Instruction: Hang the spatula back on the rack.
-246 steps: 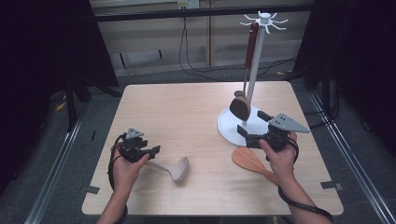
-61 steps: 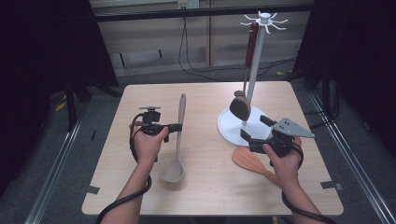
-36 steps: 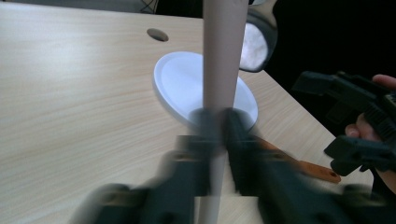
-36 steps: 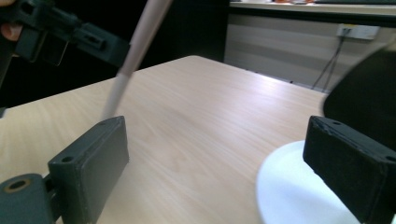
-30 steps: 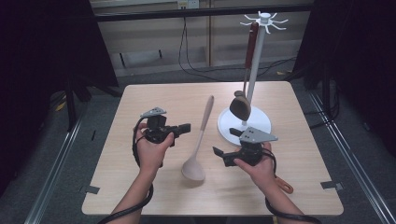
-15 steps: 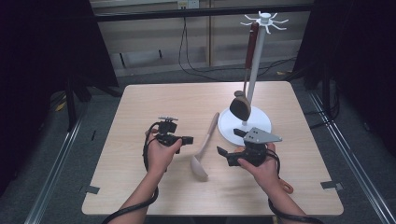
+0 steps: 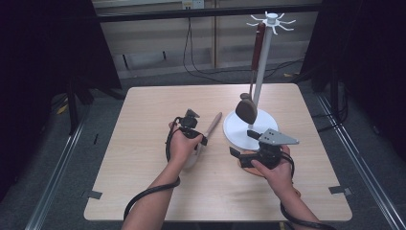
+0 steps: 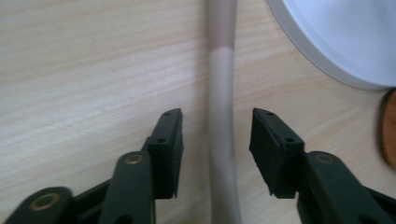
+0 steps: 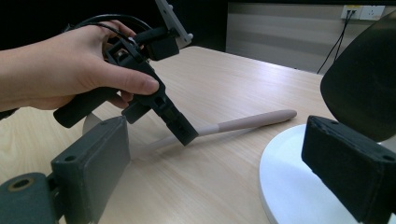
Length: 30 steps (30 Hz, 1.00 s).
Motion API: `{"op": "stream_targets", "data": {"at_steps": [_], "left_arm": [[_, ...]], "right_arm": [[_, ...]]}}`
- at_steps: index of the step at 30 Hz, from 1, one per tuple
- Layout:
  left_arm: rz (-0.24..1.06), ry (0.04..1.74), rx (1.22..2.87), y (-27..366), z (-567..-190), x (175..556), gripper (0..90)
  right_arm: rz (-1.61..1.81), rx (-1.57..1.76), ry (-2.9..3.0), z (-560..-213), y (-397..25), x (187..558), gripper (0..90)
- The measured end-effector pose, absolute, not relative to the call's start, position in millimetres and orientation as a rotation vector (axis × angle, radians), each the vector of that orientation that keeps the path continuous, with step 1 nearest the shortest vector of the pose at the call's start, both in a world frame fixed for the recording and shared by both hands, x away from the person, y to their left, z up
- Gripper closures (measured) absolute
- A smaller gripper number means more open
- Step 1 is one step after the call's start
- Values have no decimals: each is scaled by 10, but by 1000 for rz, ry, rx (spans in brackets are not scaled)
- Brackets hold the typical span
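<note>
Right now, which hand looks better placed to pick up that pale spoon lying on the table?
Left. The left gripper already has its open jaws on either side of the spoon handle. The right gripper is open too, beside the white stand base.

Beige spoon (image 8: 220,116) flat on table (image 7: 143,124)

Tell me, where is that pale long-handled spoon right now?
In the high view the pale spoon lies flat near the table's middle, just left of the rack's white base; the left gripper straddles its handle, jaws open.
</note>
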<state>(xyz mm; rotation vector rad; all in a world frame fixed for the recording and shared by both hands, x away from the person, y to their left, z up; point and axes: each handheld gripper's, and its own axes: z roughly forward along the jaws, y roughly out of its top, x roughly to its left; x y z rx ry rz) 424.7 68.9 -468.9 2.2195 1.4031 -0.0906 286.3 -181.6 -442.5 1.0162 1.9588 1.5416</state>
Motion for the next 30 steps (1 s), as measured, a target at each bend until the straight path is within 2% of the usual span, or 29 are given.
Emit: {"op": "stream_targets", "data": {"at_steps": [11,15,16,19,21,23,28,30], "left_arm": [[-89,1348,2150,595,-4599,4300,466],[-50,1347,2186,465,-4677,4387,445],[-36,1362,2198,424,-4705,4410,473],[-27,1386,2215,349,-4792,4482,479],[23,1363,2236,291,-4804,4512,541],[15,1347,2267,246,-4802,4526,742],[-5,1373,2269,248,-4770,4503,768],[-14,1356,2212,330,-4698,4464,770]], "right_arm": [[1543,1006,1962,-4408,-1805,2857,74],[1548,1006,1953,-4397,-1829,2864,74],[1546,1005,1954,-4396,-1839,2867,73],[1549,1016,1953,-4398,-1857,2866,73],[1543,1015,1945,-4403,-1871,2869,73],[1545,1026,1944,-4409,-1874,2871,73],[1539,1006,1978,-4432,-1836,2859,73],[1530,1009,1983,-4441,-1831,2855,73]]}}
